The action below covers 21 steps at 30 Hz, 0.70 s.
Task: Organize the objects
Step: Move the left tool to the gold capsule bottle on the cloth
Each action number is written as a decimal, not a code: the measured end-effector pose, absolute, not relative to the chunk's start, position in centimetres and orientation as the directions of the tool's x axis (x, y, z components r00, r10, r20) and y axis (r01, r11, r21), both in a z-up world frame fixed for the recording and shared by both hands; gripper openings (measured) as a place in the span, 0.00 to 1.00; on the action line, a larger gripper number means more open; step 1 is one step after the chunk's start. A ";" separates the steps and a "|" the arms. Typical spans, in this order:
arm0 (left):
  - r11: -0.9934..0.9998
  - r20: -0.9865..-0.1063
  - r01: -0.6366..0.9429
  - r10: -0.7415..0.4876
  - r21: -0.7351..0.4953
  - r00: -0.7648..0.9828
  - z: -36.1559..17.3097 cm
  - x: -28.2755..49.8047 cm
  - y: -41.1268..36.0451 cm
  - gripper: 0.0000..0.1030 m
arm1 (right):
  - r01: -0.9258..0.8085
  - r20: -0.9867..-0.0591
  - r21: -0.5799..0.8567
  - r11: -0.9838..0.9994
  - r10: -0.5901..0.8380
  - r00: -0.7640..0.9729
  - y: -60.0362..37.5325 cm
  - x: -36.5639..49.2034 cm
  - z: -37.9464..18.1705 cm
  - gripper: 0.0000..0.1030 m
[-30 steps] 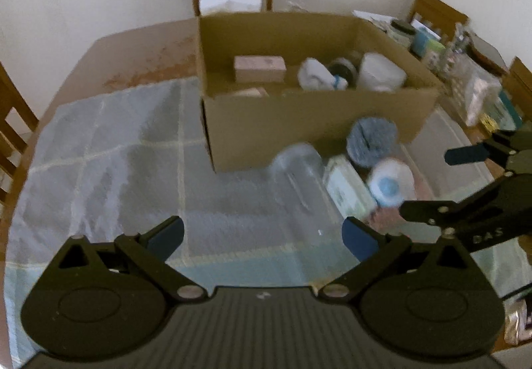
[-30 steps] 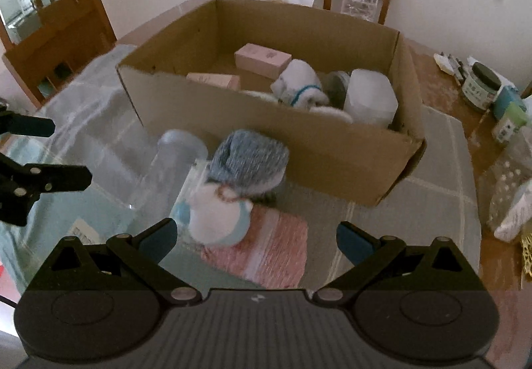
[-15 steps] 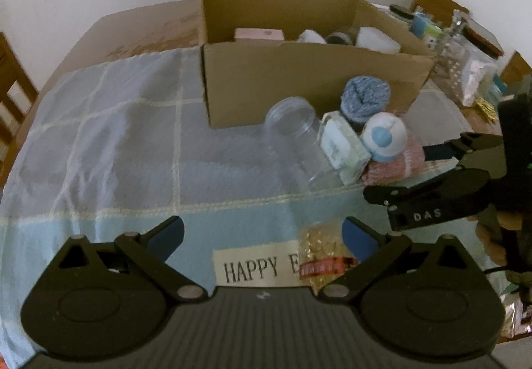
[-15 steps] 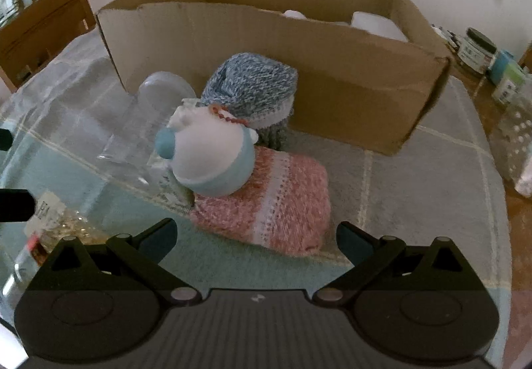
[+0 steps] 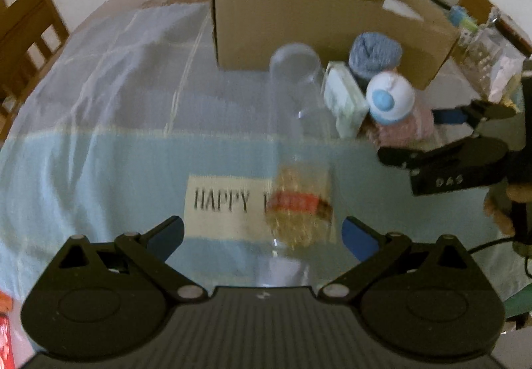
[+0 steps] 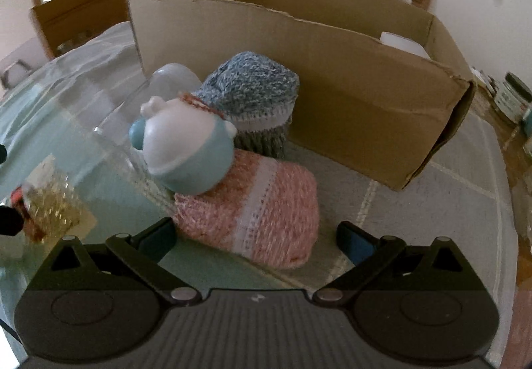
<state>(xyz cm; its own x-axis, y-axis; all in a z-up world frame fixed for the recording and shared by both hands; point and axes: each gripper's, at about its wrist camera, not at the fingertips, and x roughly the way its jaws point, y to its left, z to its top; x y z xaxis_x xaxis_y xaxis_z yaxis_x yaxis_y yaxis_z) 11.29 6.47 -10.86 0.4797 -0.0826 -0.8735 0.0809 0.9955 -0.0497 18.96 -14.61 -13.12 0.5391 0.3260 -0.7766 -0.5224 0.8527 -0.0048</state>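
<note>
Both grippers have dropped lower. Right gripper, jaws spread, now brackets pink knit roll. Left gripper, spread, frames gold packet; 2 pickups likely next.

The left tool is held low over the bench, fingers spread wide with nothing between them. The right tool is likewise spread wide and empty, levelled just above the bench. In the left wrist view, the right tool appears at the right side, with part of a hand gripping its handle.
</note>
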 end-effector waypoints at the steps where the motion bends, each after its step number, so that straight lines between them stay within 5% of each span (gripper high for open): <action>1: 0.996 -0.877 0.074 -0.076 -0.046 0.474 -11.0 10.9 6.4 0.98 | -0.530 -0.775 -0.005 0.848 0.332 0.538 -14.8 18.9 -13.1 1.00; 21: 0.989 -0.884 -0.139 0.114 0.056 0.454 -12.7 10.8 10.8 0.98 | -0.587 -0.785 -0.003 0.809 0.361 0.503 -17.6 17.5 -12.3 1.00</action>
<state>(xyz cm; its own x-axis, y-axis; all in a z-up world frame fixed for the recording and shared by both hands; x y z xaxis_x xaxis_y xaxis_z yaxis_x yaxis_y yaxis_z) 10.82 10.78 -12.66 0.4540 0.1143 -0.8836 -0.1390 0.9887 0.0565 17.49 -17.63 -12.30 0.5027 0.3614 -0.7853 -0.5871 0.8095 -0.0033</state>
